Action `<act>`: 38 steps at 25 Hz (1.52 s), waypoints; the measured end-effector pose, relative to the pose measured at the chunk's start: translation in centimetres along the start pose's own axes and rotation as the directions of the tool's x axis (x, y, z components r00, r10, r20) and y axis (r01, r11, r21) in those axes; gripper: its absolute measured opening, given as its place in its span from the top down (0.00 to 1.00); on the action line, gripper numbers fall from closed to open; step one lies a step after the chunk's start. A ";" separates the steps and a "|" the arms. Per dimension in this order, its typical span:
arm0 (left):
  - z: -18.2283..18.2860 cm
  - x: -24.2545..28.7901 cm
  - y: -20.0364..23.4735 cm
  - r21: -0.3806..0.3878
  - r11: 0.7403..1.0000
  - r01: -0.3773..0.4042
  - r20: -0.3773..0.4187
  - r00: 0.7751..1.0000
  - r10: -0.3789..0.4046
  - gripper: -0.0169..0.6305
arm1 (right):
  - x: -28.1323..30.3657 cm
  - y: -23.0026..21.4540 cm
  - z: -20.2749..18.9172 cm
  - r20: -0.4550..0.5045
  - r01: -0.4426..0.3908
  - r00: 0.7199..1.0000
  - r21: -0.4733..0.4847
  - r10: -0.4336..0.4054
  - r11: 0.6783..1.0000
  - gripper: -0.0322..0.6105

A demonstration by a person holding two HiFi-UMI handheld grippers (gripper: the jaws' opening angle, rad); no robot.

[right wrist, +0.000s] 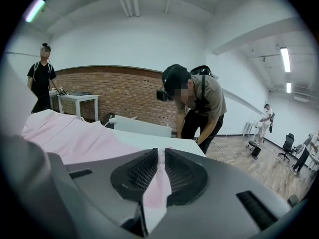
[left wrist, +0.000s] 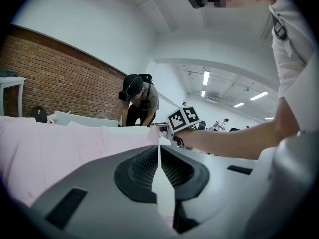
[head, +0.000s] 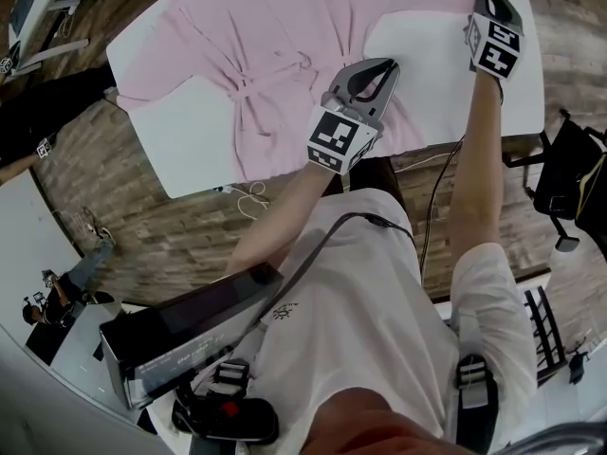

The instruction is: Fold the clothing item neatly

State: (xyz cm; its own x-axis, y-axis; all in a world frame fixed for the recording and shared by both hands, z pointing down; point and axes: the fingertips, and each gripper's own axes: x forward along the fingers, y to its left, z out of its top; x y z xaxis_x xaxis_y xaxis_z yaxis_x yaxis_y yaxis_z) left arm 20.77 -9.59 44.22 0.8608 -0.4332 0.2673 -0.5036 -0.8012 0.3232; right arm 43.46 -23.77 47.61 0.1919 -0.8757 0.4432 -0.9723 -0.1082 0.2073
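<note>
Garment (head: 275, 45), pale pink, spread across white table (head: 180, 164), waist tie (head: 250, 95) knotted

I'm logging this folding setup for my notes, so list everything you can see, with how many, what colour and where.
garment: one, pink, spread on the table, tie at its waist
table: one, white, under the garment
floor: one, brown wood, around the table
cable: one, white, by the table's near edge
brick wall: one, reddish-brown, far side of the room
bystanders: several, dark or grey tops, one bent over beyond the table
left gripper: one, grey, shut on the garment
right gripper: one, grey, shut on the garment
</note>
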 end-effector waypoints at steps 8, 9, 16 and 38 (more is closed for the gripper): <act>0.4 -2.7 2.0 -0.010 0.999 -0.044 0.023 0.999 0.044 0.97 | 0.2 5.6 2.3 0.024 -0.077 0.997 -0.060 0.079 0.995 0.88; 0.5 -3.1 2.3 -0.011 0.999 -0.052 0.026 0.998 0.052 0.97 | 0.3 6.3 2.6 0.027 -0.086 0.996 -0.066 0.088 0.994 0.88; 0.2 -5.7 4.0 -0.027 0.994 -0.102 0.042 0.994 0.103 0.97 | 0.4 10.6 3.7 0.036 -0.138 0.989 -0.106 0.143 0.985 0.88; -0.3 -11.6 7.4 -0.070 0.979 -0.190 0.084 0.977 0.196 0.97 | -0.5 23.4 5.4 0.036 -0.294 0.951 -0.192 0.306 0.936 0.88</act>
State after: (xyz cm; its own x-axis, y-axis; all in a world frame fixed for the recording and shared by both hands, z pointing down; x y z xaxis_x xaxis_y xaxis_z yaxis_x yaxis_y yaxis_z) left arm 7.02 -10.36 43.79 0.7487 -0.6146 0.2485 -0.6620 -0.6733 0.3293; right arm 19.94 -28.39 47.53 -0.1196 -0.8829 0.4540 -0.9410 0.2466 0.2317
